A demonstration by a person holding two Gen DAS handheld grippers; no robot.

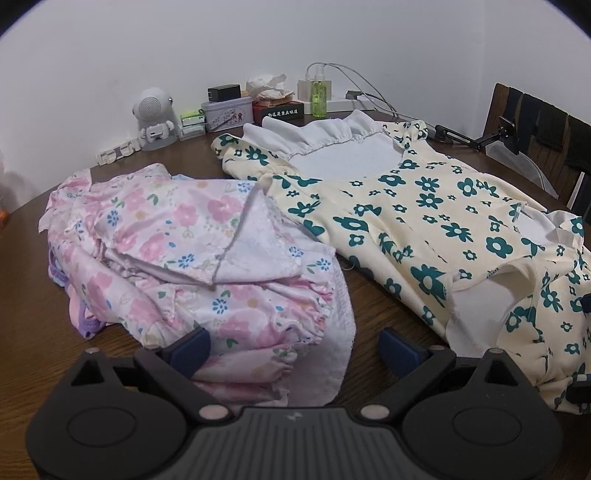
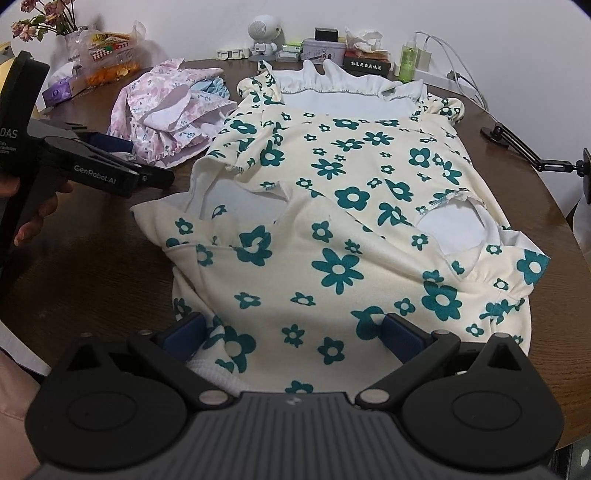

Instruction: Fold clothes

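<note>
Cream dress point(image 2: 332, 206) with teal flowers lies spread on the brown worktop point(image 2: 96, 266), pink clothes point(image 1: 184, 258) beside it; both grippers' fingers released.

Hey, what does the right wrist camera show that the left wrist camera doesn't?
Only the right wrist view shows the left gripper from outside, a hand holding it, dried flowers, a tissue box and a snack bag.

Only the left wrist view shows a chair behind the table.

Both show the cream dress with green flowers, the pink floral clothes, the white speaker and the green bottle.
</note>
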